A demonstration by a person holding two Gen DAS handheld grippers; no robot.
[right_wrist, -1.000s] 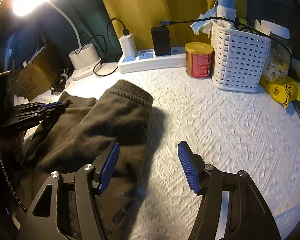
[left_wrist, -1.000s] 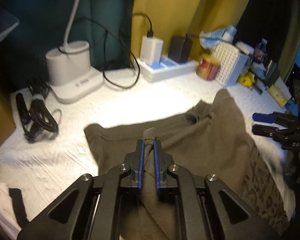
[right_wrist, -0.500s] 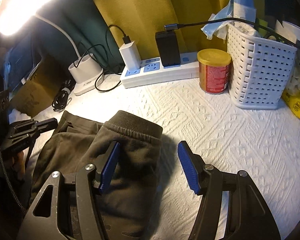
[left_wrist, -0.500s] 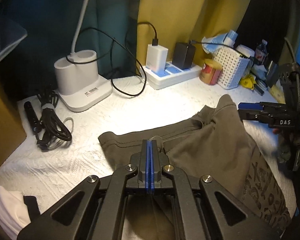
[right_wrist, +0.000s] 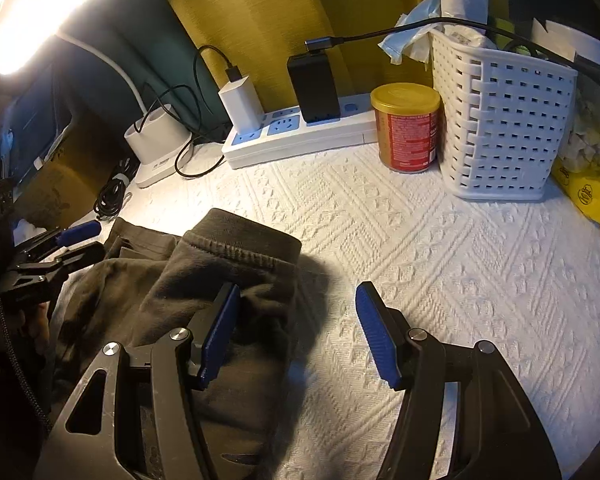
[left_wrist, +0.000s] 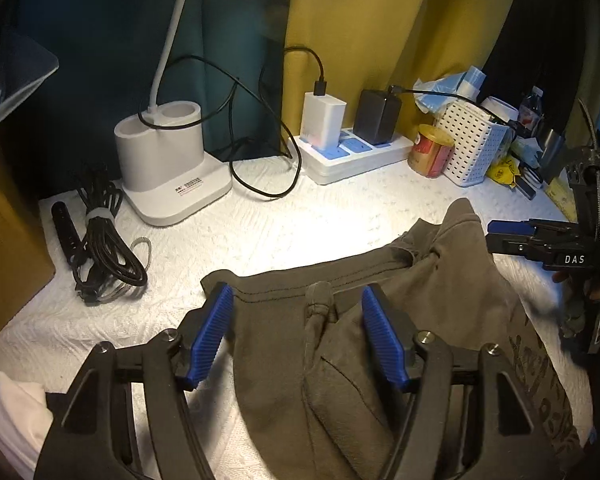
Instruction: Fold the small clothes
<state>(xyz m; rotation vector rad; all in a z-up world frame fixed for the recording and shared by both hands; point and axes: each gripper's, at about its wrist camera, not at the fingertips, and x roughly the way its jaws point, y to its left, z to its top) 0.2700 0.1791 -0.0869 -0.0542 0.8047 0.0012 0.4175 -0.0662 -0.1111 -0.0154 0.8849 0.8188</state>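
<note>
Hovering released, both the left tool (left_wrist: 296, 334) and right tool (right_wrist: 298, 330) straddle the olive garment (left_wrist: 400, 320) (mid-fold, I'd say); regrasping an edge looks next.

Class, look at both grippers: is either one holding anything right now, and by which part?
Nothing is held. The left gripper and right gripper are both open over the olive garment.

Home desk: lamp base (left_wrist: 168, 160), power strip (left_wrist: 356, 156), curtains (left_wrist: 380, 20).
</note>
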